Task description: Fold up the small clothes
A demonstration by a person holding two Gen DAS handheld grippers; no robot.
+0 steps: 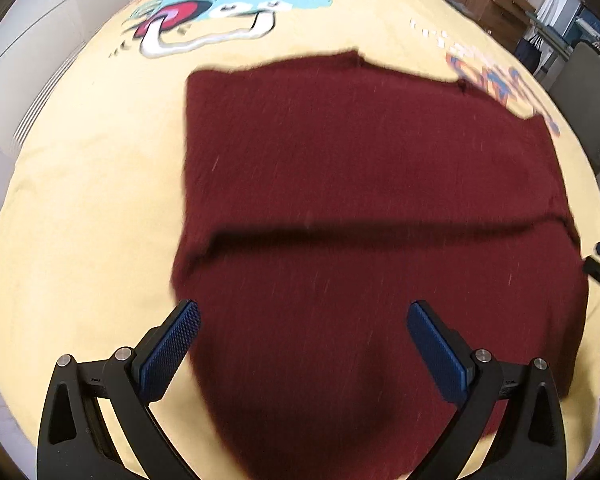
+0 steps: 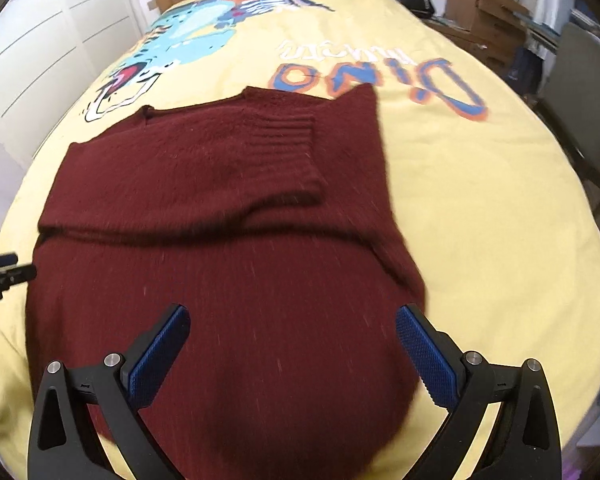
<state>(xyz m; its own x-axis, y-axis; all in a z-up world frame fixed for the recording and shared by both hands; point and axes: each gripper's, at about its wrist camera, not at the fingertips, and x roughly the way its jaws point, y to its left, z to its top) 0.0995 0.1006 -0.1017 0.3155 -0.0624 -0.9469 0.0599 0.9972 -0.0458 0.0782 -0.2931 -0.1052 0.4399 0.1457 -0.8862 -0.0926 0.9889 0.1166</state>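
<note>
Blurrily, maroon sweater near hem cut off beneath both wide-spread, empty tools.

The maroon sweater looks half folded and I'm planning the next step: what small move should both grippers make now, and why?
Probably lower both and pinch the near hem. The maroon sweater lies on the yellow bedspread, a sleeve cuff folded across its chest. The left gripper and right gripper are open above the near part, holding nothing.

maroon sweater on yellow bed
</note>
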